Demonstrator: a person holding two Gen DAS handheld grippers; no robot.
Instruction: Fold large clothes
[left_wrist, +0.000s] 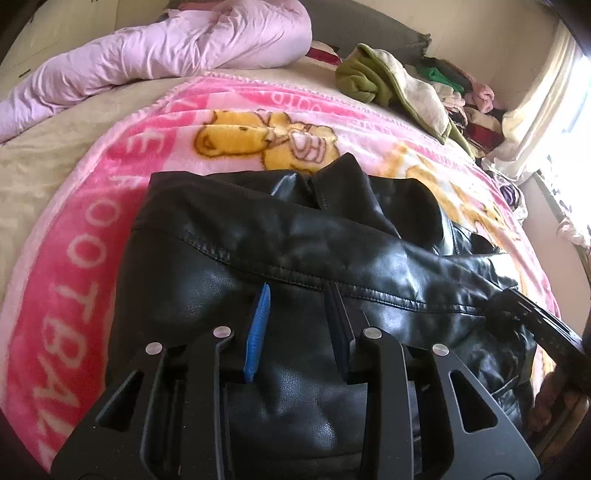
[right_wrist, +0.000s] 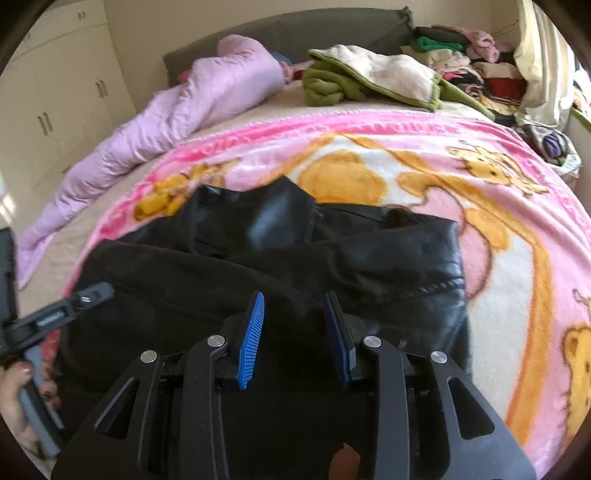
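A black leather jacket (left_wrist: 295, 236) lies partly folded on a pink cartoon blanket (left_wrist: 74, 258), collar toward the far side. My left gripper (left_wrist: 299, 290) hovers just over its near part, jaws open, nothing between the blue pads. In the right wrist view the jacket (right_wrist: 369, 258) fills the near middle. My right gripper (right_wrist: 295, 299) is over it, jaws open and empty. The left gripper's side (right_wrist: 74, 299) shows at the left edge of the right wrist view; the right gripper (left_wrist: 535, 314) shows at the right edge of the left wrist view.
A pink quilt (right_wrist: 184, 110) lies bunched along the far left of the bed. A green and white blanket (right_wrist: 369, 77) and stacked folded clothes (right_wrist: 472, 62) sit at the far right by the headboard. White cupboards (right_wrist: 55, 110) stand to the left.
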